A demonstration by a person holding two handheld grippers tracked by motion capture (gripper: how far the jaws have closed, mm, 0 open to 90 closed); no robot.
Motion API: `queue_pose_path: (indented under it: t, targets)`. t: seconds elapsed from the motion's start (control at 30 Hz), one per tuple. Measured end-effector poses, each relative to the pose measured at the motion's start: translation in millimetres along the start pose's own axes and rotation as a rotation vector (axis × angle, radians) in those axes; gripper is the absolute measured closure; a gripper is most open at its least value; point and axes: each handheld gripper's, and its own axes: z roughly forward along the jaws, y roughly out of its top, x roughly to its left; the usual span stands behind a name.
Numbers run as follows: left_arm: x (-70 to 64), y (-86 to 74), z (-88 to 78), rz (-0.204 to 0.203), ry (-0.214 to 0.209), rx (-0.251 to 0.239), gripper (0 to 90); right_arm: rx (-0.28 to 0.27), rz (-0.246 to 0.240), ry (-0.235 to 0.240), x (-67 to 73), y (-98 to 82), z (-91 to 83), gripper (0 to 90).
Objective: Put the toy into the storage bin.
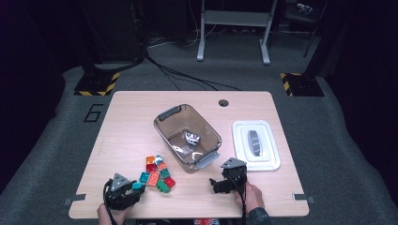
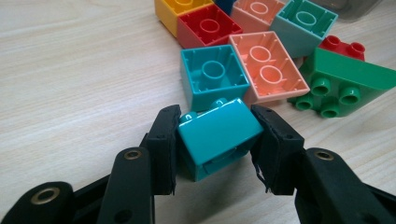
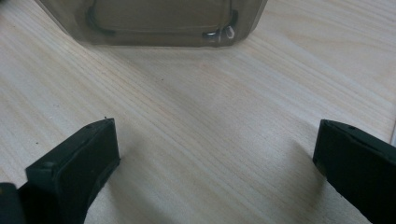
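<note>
My left gripper (image 2: pixel 215 115) is shut on a teal brick (image 2: pixel 217 137), which sits tilted between the pads just above the wooden table (image 2: pixel 70 70); from above, the gripper (image 1: pixel 133 188) is at the table's front left. Just beyond it lies a pile of loose bricks (image 1: pixel 157 173): a second teal brick (image 2: pixel 214 74) and a salmon brick (image 2: pixel 267 67), both hollow side up, and a green brick (image 2: pixel 345 79), with red, yellow and other bricks behind. My right gripper (image 1: pixel 218 183) stands open at the front right, with nothing but bare tabletop between its jaws (image 3: pixel 218 126).
A clear brownish bin (image 1: pixel 162 125) stands mid-table with a small black-and-white item (image 1: pixel 192 138) inside; its near wall (image 3: pixel 154 23) faces the right gripper. A white lid (image 1: pixel 270 164) with a grey handle lies to the right of the bin.
</note>
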Motion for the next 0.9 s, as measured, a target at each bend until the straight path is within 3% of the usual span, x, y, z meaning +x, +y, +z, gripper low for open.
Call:
queue_pose_path:
  t: [0.33,0.47,0.9]
  targets:
    - [6.4,10.6,-11.3,-0.006,-0.021,-0.034,54.8,0.000,0.001,0.000,-0.1,0.0,0.1,0.0]
    - [9.2,20.0,-14.0,0.010,-0.026,-0.024,54.8,0.000,-0.005,0.000,-0.6,-0.1,0.0,0.0]
    - [20.9,52.8,-16.6,0.004,-0.027,-0.041,54.9,0.000,-0.008,0.005,-1.2,0.4,0.2,0.0]
